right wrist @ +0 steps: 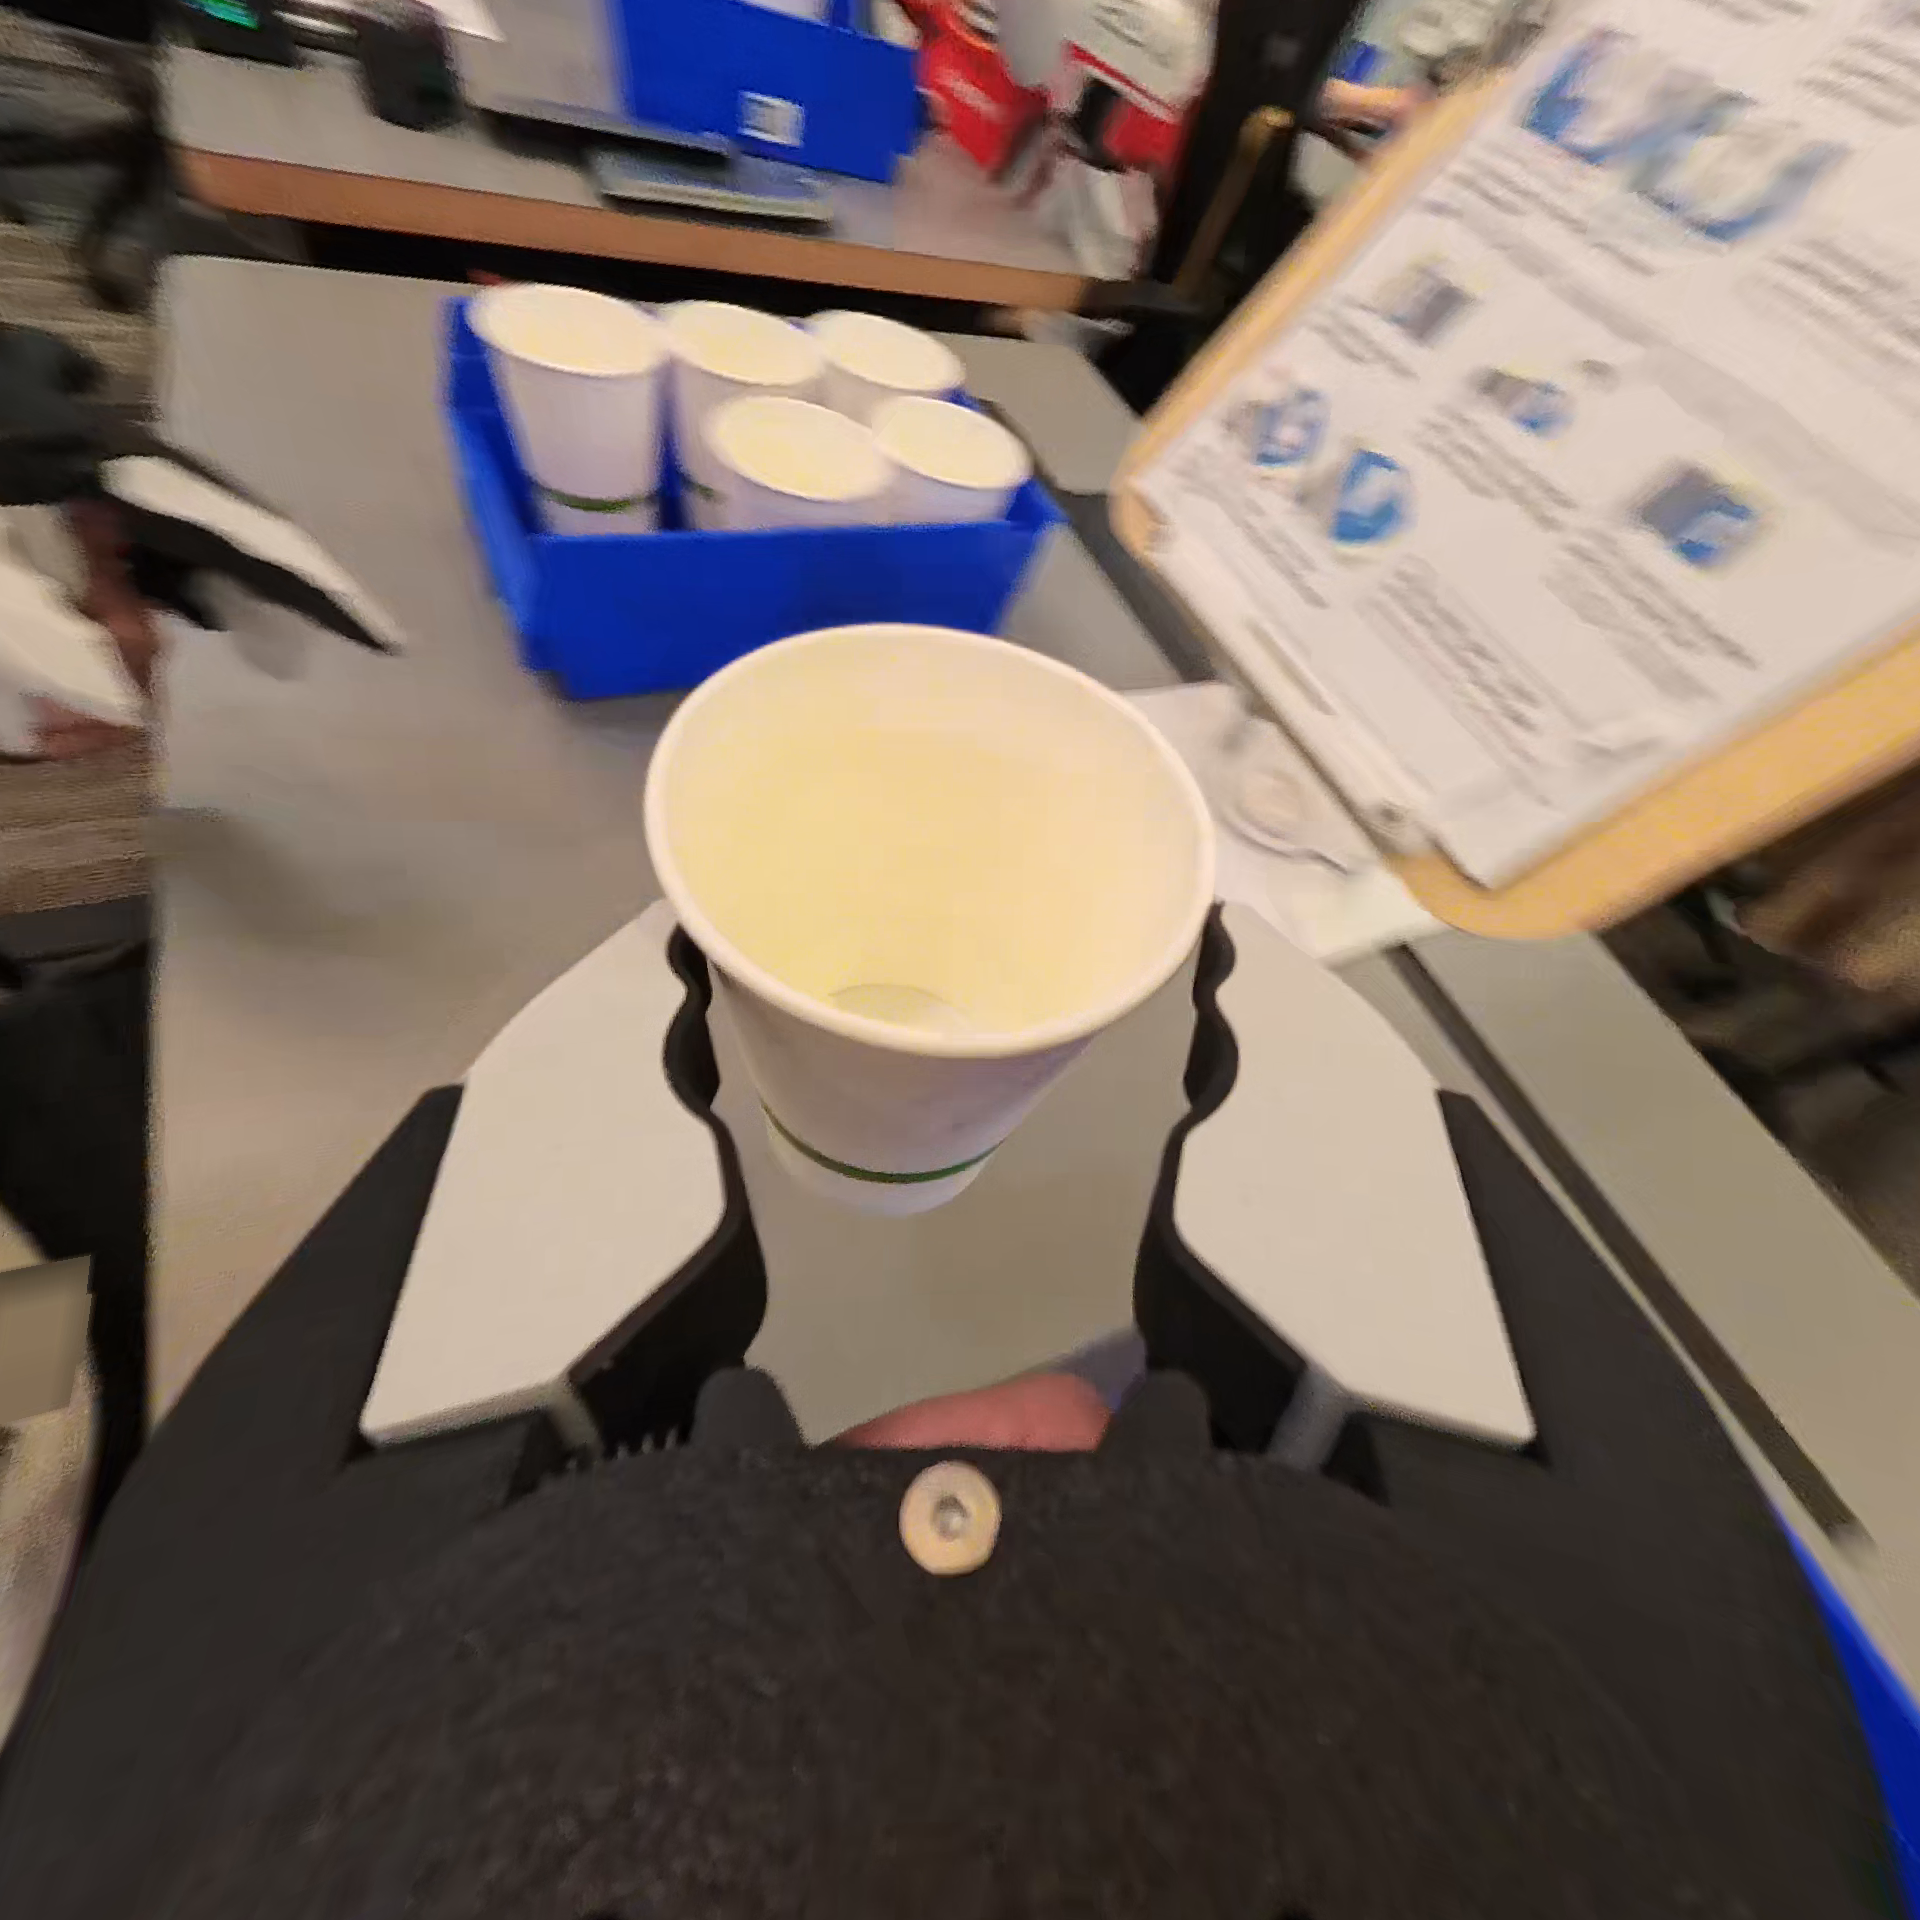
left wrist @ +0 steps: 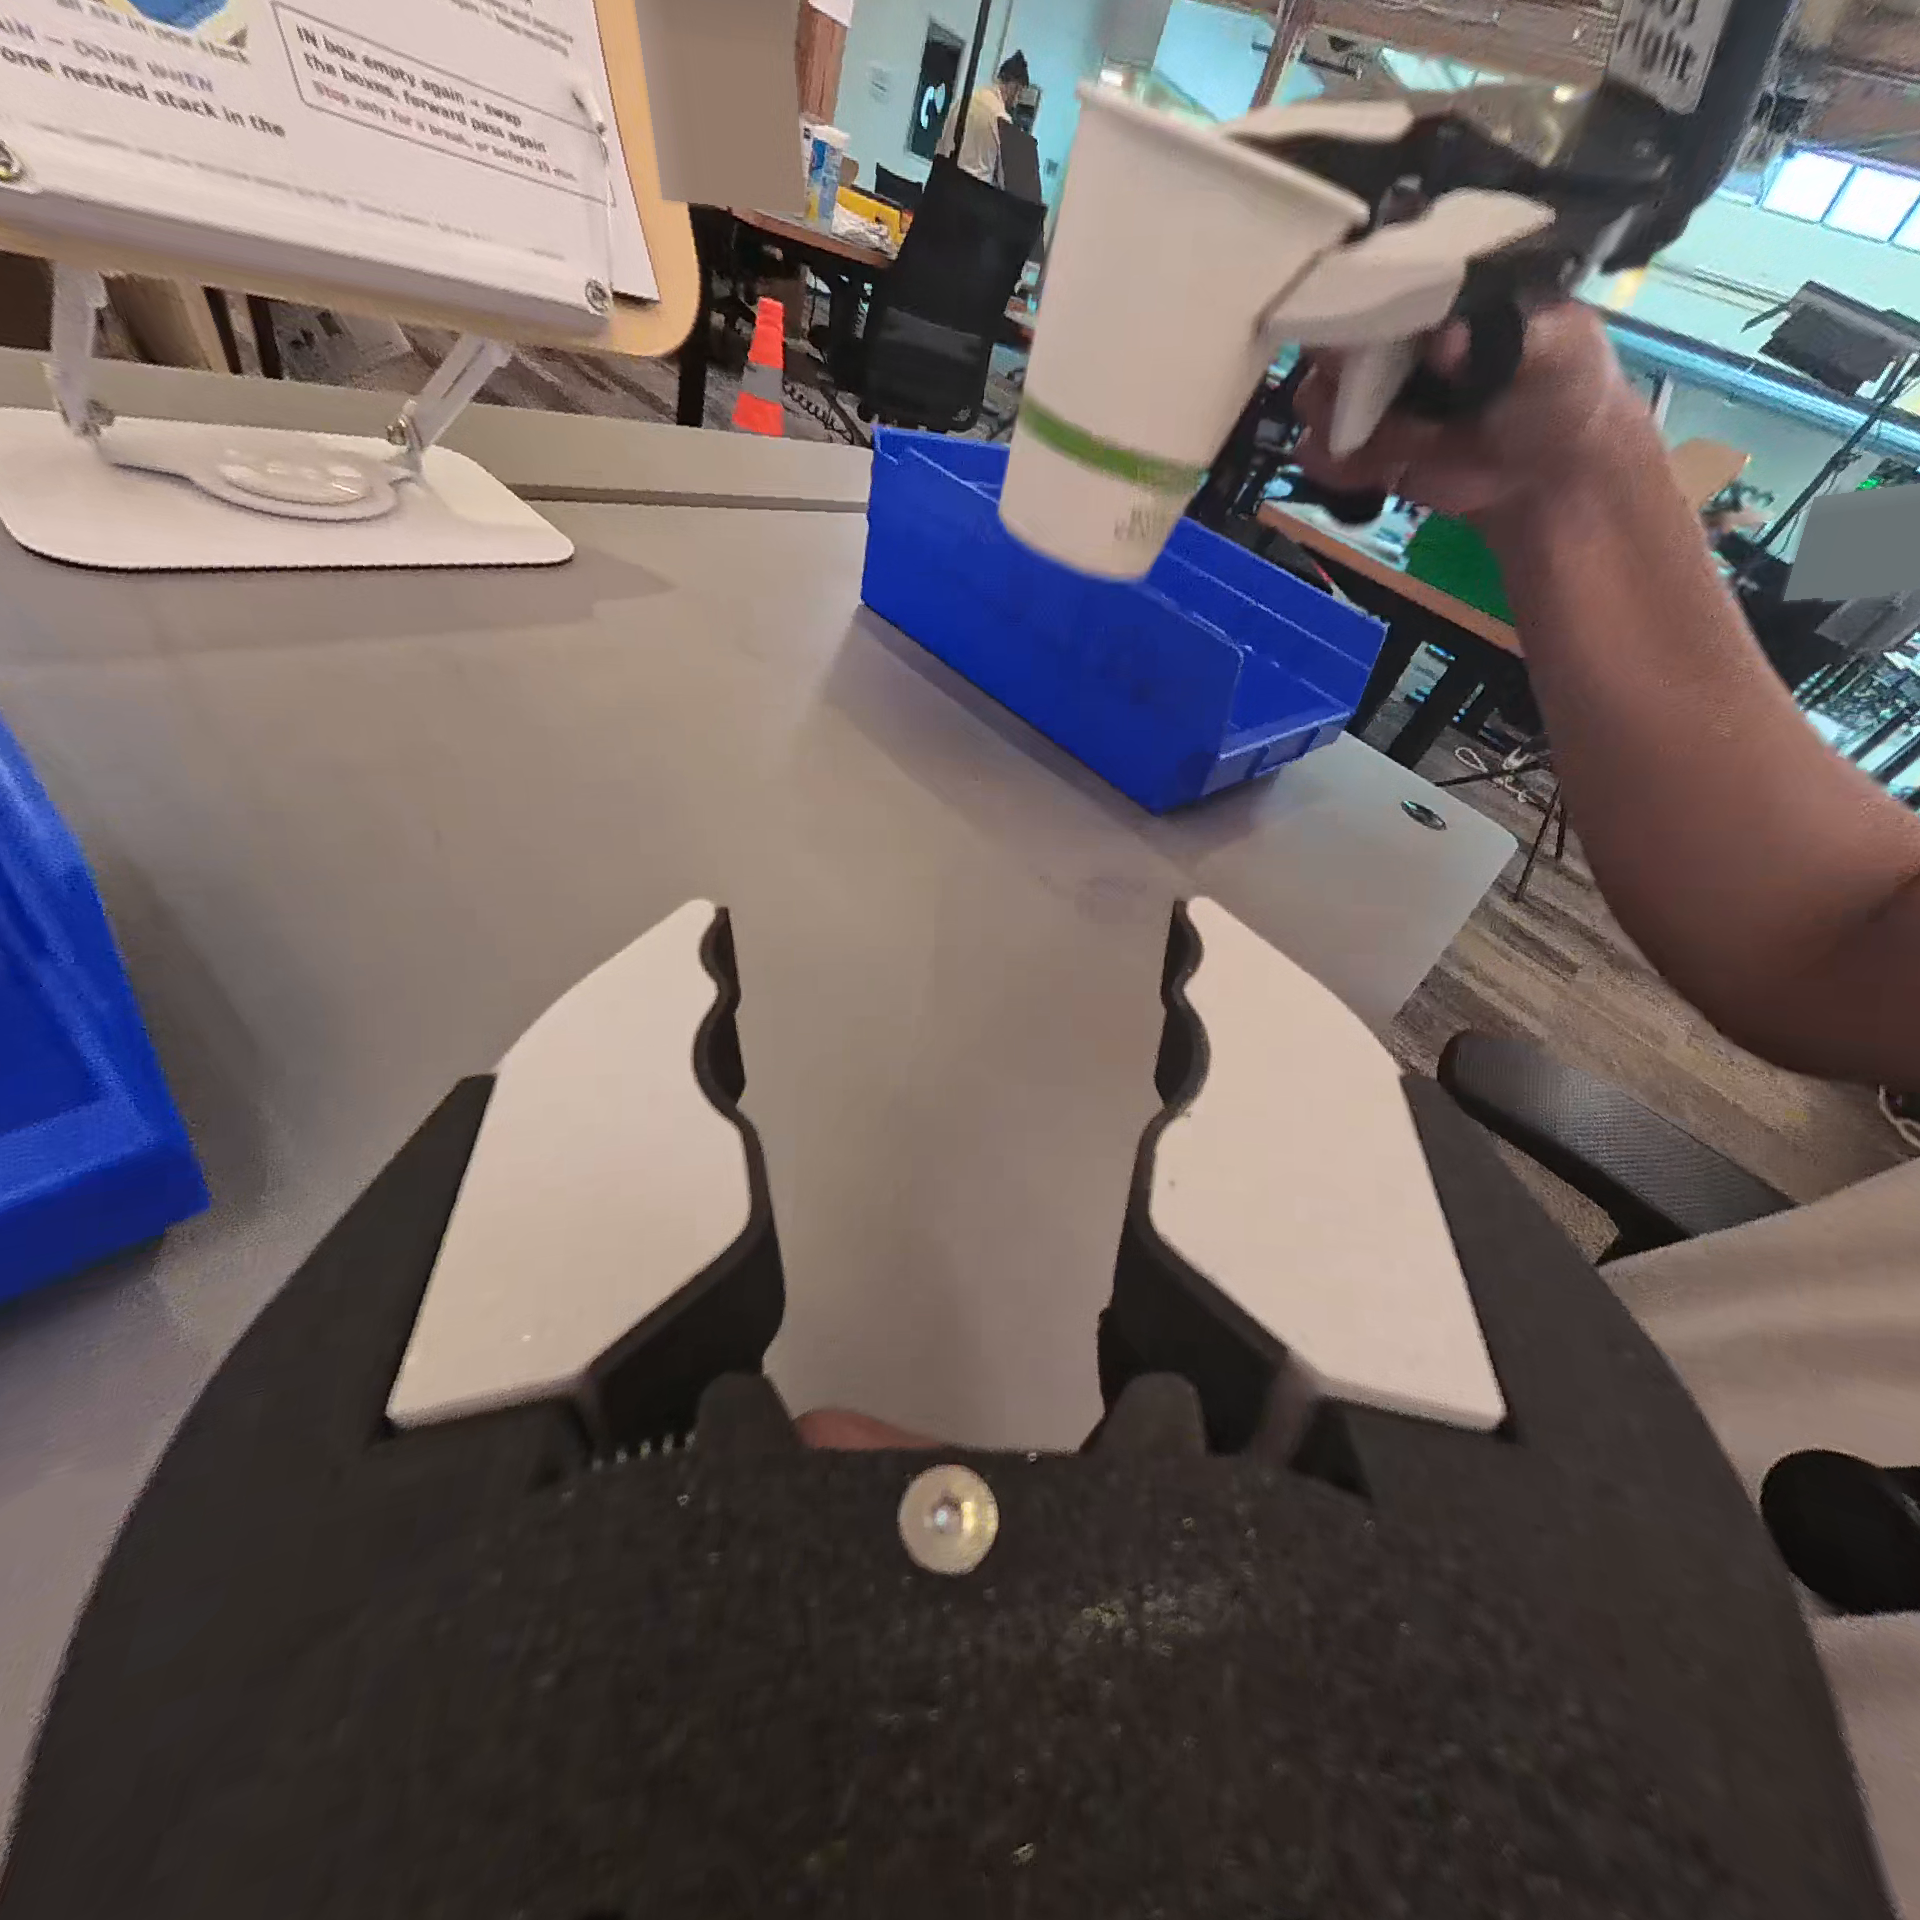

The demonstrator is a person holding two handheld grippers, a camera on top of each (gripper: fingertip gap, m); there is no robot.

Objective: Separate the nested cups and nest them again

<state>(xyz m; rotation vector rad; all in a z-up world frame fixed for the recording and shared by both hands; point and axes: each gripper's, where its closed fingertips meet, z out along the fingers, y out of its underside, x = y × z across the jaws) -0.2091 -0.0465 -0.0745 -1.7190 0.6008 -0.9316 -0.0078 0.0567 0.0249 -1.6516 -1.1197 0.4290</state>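
My right gripper (right wrist: 945, 935) is shut on a white paper cup with a green band (right wrist: 914, 831), gripping it just under the rim and holding it in the air. In the left wrist view this cup (left wrist: 1132, 312) hangs tilted in the right gripper (left wrist: 1299, 218) above an empty blue bin (left wrist: 1091, 675). My left gripper (left wrist: 951, 914) is open and empty, low over the grey table (left wrist: 520, 779). Several more white cups (right wrist: 790, 447) stand upright in a blue bin (right wrist: 748, 603) across the table. The left gripper (right wrist: 156, 603) shows blurred at the left edge of the right wrist view.
An instruction sheet on a white stand (left wrist: 312, 156) sits at the table's far side and also shows in the right wrist view (right wrist: 1558, 416). The blue bin with cups shows as a wall at the left edge (left wrist: 62, 1039). A chair armrest (left wrist: 1590, 1132) lies past the table's right edge.
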